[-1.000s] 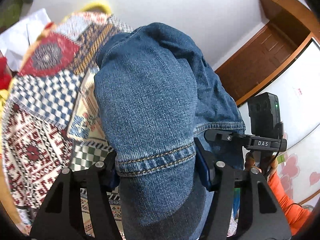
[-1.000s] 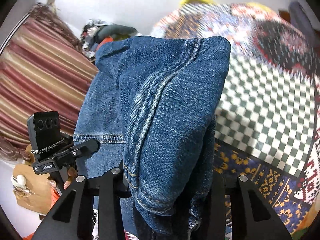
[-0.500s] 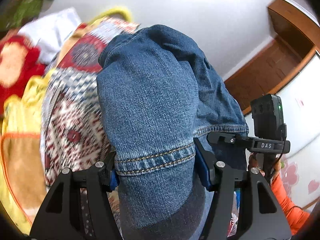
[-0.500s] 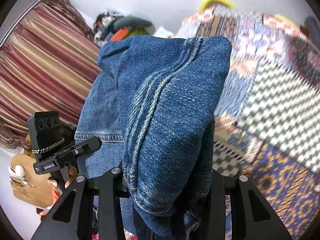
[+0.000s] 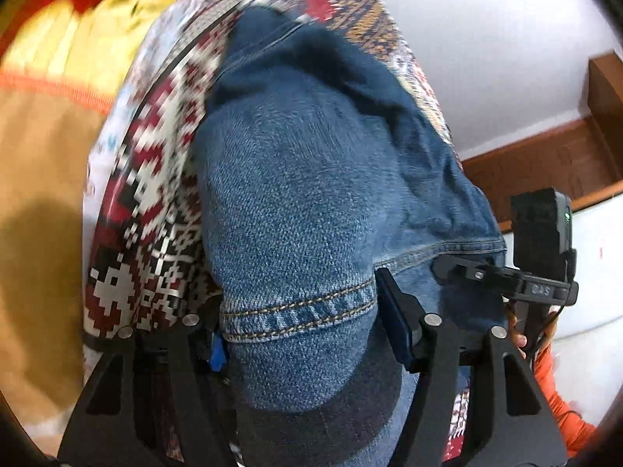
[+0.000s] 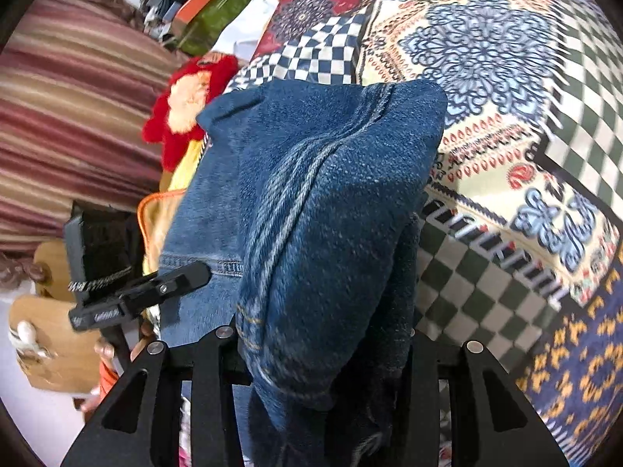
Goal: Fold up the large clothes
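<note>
Denim jeans are pinched at a stitched hem by the left claw, whose jaws have just been easing apart. Only the right view shows the patchwork bedspread beneath; there the right claw clamps bunched denim.

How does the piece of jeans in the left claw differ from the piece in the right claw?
The left claw grips the jeans at a hem, its tan double stitching running across between the pads. The right claw grips a bunched fold, where a faded seam runs away from the claw. The left piece looks smooth and rounded, the right creased. Both are blue denim.
</note>
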`<act>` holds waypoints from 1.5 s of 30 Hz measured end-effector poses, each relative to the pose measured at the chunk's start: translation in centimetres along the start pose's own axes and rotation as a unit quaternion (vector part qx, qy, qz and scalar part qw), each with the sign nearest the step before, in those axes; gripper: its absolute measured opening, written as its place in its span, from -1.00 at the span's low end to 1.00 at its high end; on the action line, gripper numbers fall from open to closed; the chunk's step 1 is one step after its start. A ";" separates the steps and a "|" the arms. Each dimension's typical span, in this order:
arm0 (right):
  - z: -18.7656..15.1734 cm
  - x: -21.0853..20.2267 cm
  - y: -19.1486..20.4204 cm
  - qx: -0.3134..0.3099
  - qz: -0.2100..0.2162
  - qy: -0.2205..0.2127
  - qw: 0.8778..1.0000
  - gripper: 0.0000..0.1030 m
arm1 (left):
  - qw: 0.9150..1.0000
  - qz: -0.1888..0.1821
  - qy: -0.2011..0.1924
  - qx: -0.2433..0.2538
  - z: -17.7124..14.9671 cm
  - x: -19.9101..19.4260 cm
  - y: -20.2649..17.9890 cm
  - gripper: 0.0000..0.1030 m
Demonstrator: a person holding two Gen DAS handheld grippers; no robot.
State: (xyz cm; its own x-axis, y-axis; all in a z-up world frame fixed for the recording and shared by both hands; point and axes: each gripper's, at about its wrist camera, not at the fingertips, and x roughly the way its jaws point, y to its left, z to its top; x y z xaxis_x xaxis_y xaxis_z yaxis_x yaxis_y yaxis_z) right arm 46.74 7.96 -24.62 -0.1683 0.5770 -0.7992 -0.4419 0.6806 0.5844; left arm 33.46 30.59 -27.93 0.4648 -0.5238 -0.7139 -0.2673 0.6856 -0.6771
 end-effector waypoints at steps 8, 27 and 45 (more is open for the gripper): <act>-1.2 1.1 -2.9 0.013 0.024 0.011 1.000 0.19 | 1.000 0.019 -0.012 0.006 -2.0 -0.9 0.1 0.39; -6.2 -11.4 5.5 -0.190 -0.150 -0.134 0.961 0.25 | 0.944 0.225 -0.140 0.198 -6.4 -8.1 -11.0 0.38; 3.3 0.4 2.5 -0.179 -0.163 -0.073 0.968 0.26 | 0.941 0.264 -0.151 0.145 6.6 -1.4 -6.3 0.39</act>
State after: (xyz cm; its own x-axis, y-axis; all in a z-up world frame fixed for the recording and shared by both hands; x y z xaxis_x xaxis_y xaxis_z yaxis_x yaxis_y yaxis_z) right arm 48.53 11.37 -22.97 0.1469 0.4338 -0.8890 -0.7311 0.6530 0.1979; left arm 40.08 30.30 -21.47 0.5619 0.0668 -0.8245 -0.3074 0.9422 -0.1332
